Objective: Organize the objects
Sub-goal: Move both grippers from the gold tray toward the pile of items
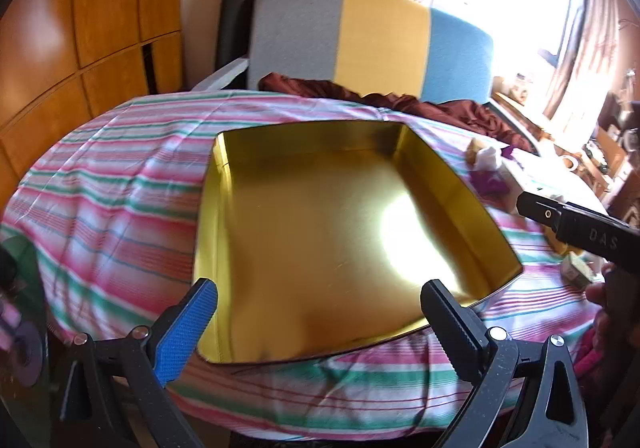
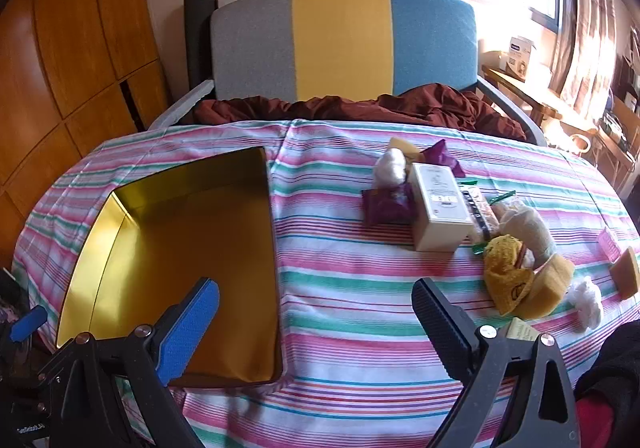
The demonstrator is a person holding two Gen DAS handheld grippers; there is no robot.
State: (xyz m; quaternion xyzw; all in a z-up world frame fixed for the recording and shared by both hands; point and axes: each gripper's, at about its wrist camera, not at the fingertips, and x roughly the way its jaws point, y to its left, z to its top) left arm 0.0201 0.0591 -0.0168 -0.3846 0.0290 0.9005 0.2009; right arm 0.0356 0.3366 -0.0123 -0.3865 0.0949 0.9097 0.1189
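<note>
A shallow gold-coloured metal tin (image 1: 320,232) is lying open on a worktop covered in a pink, green and white striped cloth (image 1: 112,216), and nothing is sitting inside it. The left claw (image 1: 319,304) is hovering over the tin's near edge with its two fingers spread wide apart, gripping nothing — one finger faced in blue, the other in black ribbed rubber.

The right claw (image 2: 316,306) is hanging above the bare striped cloth just right of the tin, its fingers likewise standing wide apart and holding nothing. Part of its black body is also showing at the right edge of the left wrist view.

To the right of the tin, well apart from it, a loose cluster of small things is resting on the cloth: a cream rectangular box (image 2: 440,208) with printed lettering, a purple foil packet (image 2: 386,204) touching its left side, a white fluffy wad (image 2: 390,166) behind that, and a yellow plush toy (image 2: 508,272) nearer the right claw. A yellow sponge block (image 2: 626,276) is lying near the right edge.

Beyond the worktop, a chair with a grey, yellow and blue striped back (image 2: 344,44) is standing, with a crumpled dark red cloth (image 2: 360,106) on its seat.
</note>
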